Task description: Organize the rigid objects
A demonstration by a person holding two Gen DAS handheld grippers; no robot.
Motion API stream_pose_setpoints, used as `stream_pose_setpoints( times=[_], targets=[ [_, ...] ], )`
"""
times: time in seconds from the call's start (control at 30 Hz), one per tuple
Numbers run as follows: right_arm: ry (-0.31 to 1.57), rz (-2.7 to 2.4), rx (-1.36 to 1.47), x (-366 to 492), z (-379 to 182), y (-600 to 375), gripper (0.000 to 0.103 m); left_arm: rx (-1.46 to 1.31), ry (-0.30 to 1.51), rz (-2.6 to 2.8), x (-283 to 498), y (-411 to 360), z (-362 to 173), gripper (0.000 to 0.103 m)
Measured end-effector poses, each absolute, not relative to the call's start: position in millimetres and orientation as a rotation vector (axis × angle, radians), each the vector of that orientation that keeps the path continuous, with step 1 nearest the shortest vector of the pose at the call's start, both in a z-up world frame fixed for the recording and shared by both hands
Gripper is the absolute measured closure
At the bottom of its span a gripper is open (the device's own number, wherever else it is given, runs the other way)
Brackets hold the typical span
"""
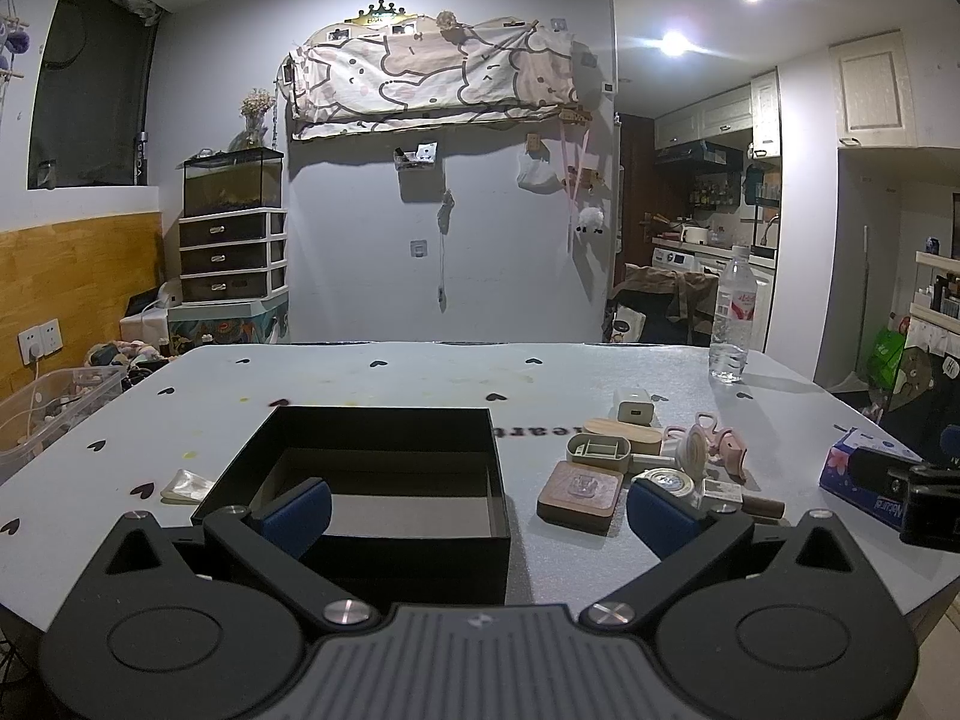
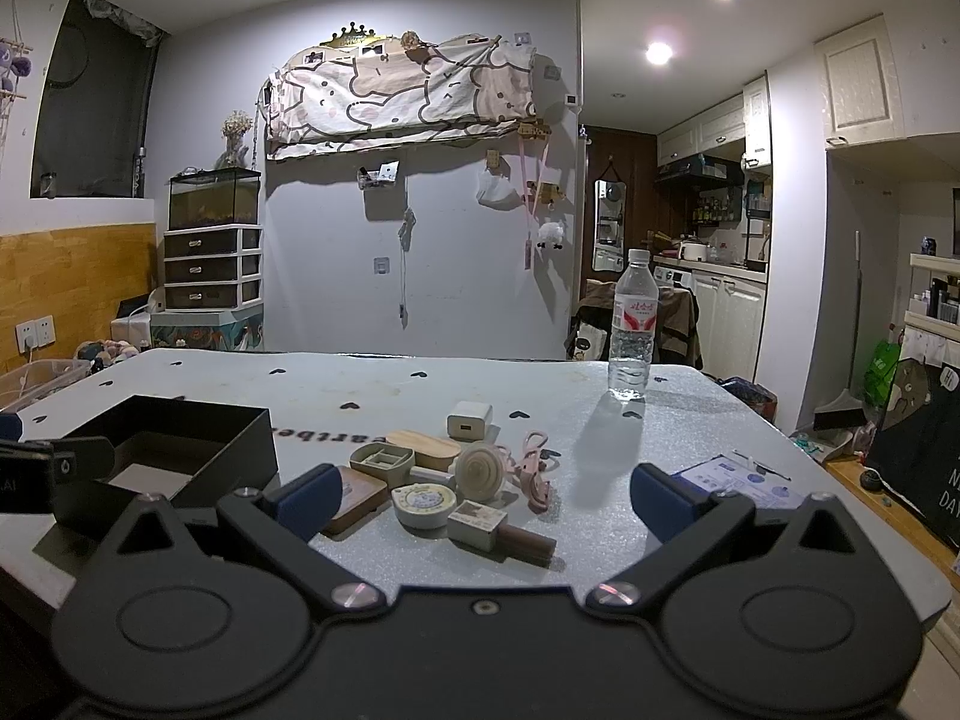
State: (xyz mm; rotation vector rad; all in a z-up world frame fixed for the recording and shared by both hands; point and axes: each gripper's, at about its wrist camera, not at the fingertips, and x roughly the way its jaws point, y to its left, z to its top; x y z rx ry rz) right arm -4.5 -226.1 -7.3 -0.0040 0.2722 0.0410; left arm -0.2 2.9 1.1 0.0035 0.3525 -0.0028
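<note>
i have the left gripper (image 1: 477, 510) low over the near edge of the worktop (image 1: 420, 372), its blue-padded fingers (image 1: 300, 510) spread wide with nothing between them, lined up over the near wall of the black box (image 1: 360, 480), which sits open and looks bare inside. my right gripper (image 2: 483, 501) hovers just as wide apart and empty, facing the cluster of small things to the right of the box. nearest in that cluster lie a small cream-and-brown stamp-like block (image 2: 501, 528) and a round cream tin (image 2: 423, 504), with a square wooden coaster (image 2: 357, 498) just to their left, partly behind my left finger in that view. just behind them are a beige compartment tray (image 2: 383, 459), a wooden-lidded oval box (image 2: 423, 444), a round cream disc standing on edge (image 2: 479, 471) and a pink clip-like item (image 2: 537, 474), all touching or nearly so. a white charger cube (image 2: 468, 419) stands a little farther back. at the right edge lies a blue tissue pack (image 1: 864, 477). far back, a water bottle (image 2: 633, 324) stands upright, well apart from the rest.
</note>
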Motion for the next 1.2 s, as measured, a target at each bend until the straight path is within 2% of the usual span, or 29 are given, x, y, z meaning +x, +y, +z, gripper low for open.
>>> stream_pose_setpoints(
  times=[0.87, 1.2],
  targets=[
    [0.272, 0.042, -0.002, -2.0, -6.8, -230.7, 0.0, -0.007, 0.35, -0.01, -2.2, 4.4, 5.8, 0.0],
    [0.265, 0.036, 0.015, -1.7, -8.4, -223.7, 0.0, -0.033, 0.314, 0.096, 3.5, 32.6, 11.4, 0.0]
  ],
)
